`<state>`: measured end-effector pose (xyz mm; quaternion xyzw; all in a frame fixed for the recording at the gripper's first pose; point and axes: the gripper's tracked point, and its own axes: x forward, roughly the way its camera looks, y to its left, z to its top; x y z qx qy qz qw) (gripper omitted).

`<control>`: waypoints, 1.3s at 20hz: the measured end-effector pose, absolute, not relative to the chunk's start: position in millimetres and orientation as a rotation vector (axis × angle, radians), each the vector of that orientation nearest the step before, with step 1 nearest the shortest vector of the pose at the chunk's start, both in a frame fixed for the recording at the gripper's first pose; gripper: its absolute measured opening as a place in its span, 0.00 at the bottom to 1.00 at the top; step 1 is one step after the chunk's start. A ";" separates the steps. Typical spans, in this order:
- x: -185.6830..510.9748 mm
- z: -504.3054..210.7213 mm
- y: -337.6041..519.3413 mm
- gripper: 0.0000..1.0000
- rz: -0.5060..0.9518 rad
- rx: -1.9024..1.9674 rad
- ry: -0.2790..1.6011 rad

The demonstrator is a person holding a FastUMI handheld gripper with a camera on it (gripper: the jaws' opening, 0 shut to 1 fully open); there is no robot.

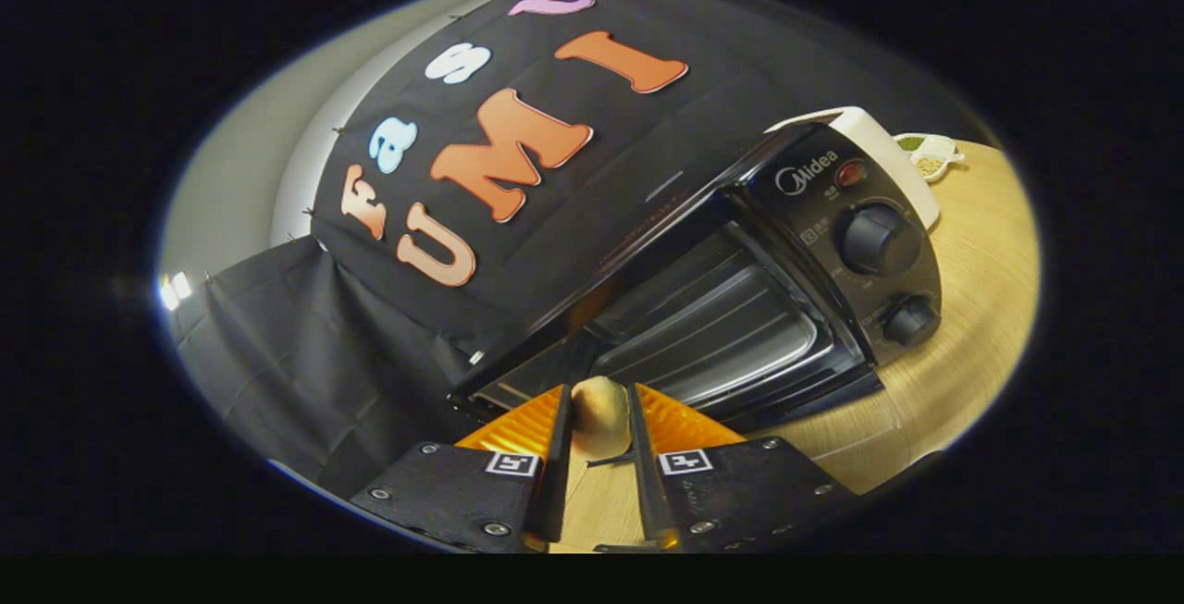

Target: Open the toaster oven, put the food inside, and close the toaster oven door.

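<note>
Sitting pinched between both fingers of the hand-held gripper (599, 419), the pale round food (599, 415) hangs just before the toaster oven (740, 308). Its door (527, 382) hangs open, the tray (712, 336) showing inside. The oven stands on the wooden desk (971, 308).

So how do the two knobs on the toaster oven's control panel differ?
The upper knob looks larger than the lower knob. The upper knob sits just under the red indicator light; the lower knob sits near the panel's bottom edge. Both are black and round. The gripper is shut on the food.
</note>
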<state>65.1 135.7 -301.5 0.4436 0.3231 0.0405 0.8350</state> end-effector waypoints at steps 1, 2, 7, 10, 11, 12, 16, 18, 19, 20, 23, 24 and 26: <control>71.9 -305.0 134.3 0.33 0.070 0.948 0.677; 75.5 -309.4 134.4 0.33 0.060 0.959 0.681; 91.7 -327.0 131.8 0.33 0.010 1.000 0.672; 96.9 -335.4 129.5 0.33 -0.014 0.984 0.666; 98.8 -336.9 129.3 0.33 -0.022 0.981 0.660; 98.9 -336.9 129.6 0.33 -0.026 0.966 0.657; 94.6 -342.6 124.6 0.54 -0.052 0.888 0.659; 90.6 -337.9 123.2 0.67 -0.051 0.836 0.660; 88.1 -336.9 121.8 0.71 -0.045 0.799 0.657; 82.0 -335.1 119.2 0.75 -0.043 0.761 0.664; 65.9 -325.3 115.0 0.80 -0.014 0.671 0.675; 59.5 -318.9 112.7 0.82 -0.007 0.641 0.676; 44.8 -309.1 107.5 0.84 0.008 0.575 0.678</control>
